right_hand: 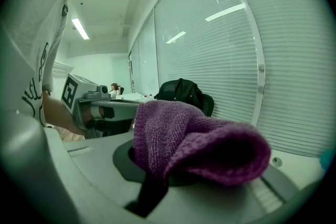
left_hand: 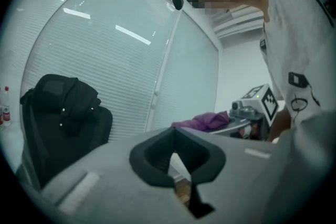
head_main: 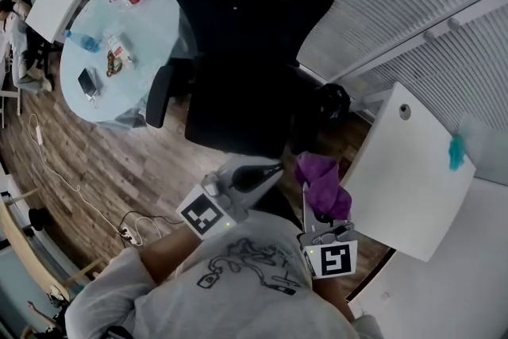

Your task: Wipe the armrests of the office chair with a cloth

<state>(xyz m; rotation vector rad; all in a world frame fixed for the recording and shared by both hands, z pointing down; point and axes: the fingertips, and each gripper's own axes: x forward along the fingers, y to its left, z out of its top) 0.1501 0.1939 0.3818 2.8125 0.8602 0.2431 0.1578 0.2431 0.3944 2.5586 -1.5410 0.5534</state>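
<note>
The right gripper (right_hand: 157, 178) has its jaws pinched on the cloth (right_hand: 194, 139), which bulges forward over them. I would hold that pinch firm and lead with the loose fold, so cloth rather than jaws meets the armrest. The left gripper (left_hand: 181, 165) has its jaws closed on nothing. The chair (head_main: 238, 91) stands ahead of both grippers, well apart from them. One armrest (head_main: 159, 95) lies beyond the left jaws and to their left.

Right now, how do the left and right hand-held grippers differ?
The left hand-held gripper is empty, jaws together; the right hand-held gripper is shut on a purple cloth. The left one points toward the office chair; the right one sits beside the white desk. Neither touches an armrest.
</note>
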